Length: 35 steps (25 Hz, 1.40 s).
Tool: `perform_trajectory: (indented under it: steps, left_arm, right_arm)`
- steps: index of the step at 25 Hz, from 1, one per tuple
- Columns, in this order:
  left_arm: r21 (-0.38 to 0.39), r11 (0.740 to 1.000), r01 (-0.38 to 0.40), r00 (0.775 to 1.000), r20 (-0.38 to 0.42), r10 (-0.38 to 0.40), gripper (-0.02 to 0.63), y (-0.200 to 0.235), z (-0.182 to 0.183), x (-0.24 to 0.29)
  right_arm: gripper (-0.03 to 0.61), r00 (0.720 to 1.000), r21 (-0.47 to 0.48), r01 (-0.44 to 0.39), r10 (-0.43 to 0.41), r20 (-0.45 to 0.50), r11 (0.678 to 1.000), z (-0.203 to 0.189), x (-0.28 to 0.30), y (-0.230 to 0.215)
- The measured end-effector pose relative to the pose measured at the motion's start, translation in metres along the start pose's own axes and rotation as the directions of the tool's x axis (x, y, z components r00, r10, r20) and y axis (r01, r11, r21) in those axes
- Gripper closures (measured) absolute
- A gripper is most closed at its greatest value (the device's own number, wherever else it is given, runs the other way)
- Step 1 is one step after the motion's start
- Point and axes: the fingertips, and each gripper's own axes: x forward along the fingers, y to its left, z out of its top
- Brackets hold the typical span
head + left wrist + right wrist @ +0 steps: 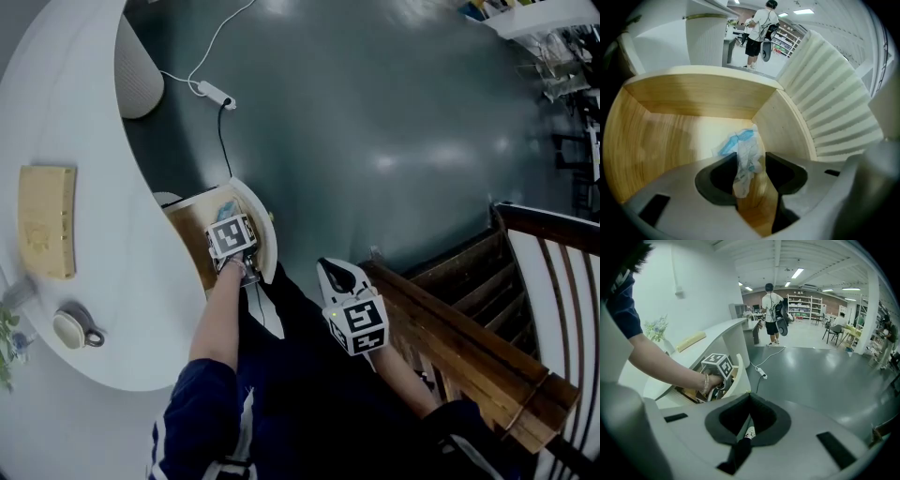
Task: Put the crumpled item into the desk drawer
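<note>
The desk drawer [693, 101] stands pulled out, with pale wood inside and a ribbed white curved front [834, 98]. In the head view the drawer [192, 230] juts from the white desk, and my left gripper [232, 236] reaches down into it. A crumpled white and blue wrapper [746, 157] hangs between the jaws of my left gripper [751, 161], just above the drawer floor near the right wall. The pads stand apart and do not press on it. My right gripper [750, 397] hovers to the right over the floor, its jaws closed together with nothing in them.
On the curved white desk [84, 141] lie a beige pad [47, 220] and a cup [73, 328]. A power strip with cables [216, 92] lies on the grey floor. A wooden railing [469, 328] runs at the right. A person [771, 315] stands far off.
</note>
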Motion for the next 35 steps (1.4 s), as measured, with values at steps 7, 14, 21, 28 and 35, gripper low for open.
perform_trajectory:
  steps: [7, 14, 21, 28, 35]
  left_arm:
    - [-0.001, 1.000, -0.011, 1.000, 0.018, 0.011, 0.419, -0.008, 0.006, -0.032]
    - [0.026, 0.998, 0.052, 0.996, 0.067, -0.054, 0.419, -0.027, 0.012, -0.076]
    - [0.106, 0.987, 0.122, 0.974, 0.177, -0.140, 0.419, -0.052, 0.037, -0.133]
    - [0.231, 0.961, 0.152, 0.940, 0.267, -0.212, 0.419, -0.070, 0.041, -0.192]
    - [0.355, 0.921, 0.163, 0.886, 0.358, -0.294, 0.419, -0.086, 0.032, -0.249]
  right_arm:
    - [0.572, 1.000, -0.021, -0.011, 0.012, 0.015, 1.000, 0.009, 0.000, 0.009]
    - [0.572, 0.996, -0.014, -0.006, 0.007, 0.085, 1.000, 0.022, -0.014, 0.024]
    - [0.572, 0.988, 0.004, 0.022, -0.022, 0.151, 1.000, 0.032, -0.029, 0.026]
    - [0.572, 0.974, 0.016, 0.057, -0.059, 0.217, 0.998, 0.045, -0.046, 0.023]
    - [0.571, 0.957, 0.004, 0.065, -0.063, 0.282, 0.998, 0.061, -0.055, 0.030]
